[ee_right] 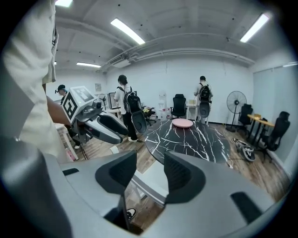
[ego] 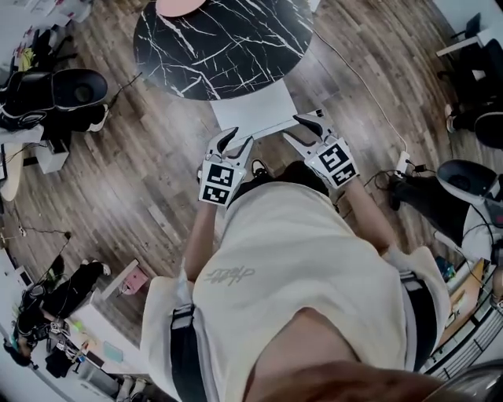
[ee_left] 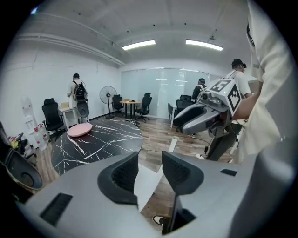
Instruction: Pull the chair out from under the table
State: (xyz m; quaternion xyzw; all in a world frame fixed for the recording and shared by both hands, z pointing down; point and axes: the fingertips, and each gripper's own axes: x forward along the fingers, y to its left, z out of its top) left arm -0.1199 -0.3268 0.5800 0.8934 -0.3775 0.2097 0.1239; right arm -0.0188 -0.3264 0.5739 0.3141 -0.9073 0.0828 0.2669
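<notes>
Risks, biggest item down:

- table (ego: 220, 47): round, black marble top. The chair's far part is tucked under its near edge. Lift while pulling and the chair could knock the underside of the top. That would jolt the table and could shift the pink dish (ego: 181, 6) near its far edge
- chair (ego: 255, 110): white, partly under the table, near edge facing the person and just beyond both tools. Only a flat white panel shows and I can't see legs or castors from here, so I'd guess it may snag or judder on the wood floor (ego: 157, 180). An uneven pull left vs right would yaw it into the table base
- left gripper (ee_left: 150, 167): jaws spread, holding nothing. The chair's white edge shows through the gap but the pads aren't on it. Sits at the near-left corner, so closing early would catch only the corner and probably slip off
- right gripper (ee_right: 150, 169): jaws spread wide, also empty, at the chair's near-right edge. Same problem, a shallow bite means it loses the chair mid-pull
- shoe (ee_left: 160, 220): the person's foot is right behind the chair on the pull line. The chair likely hits it unless they step back first
</notes>
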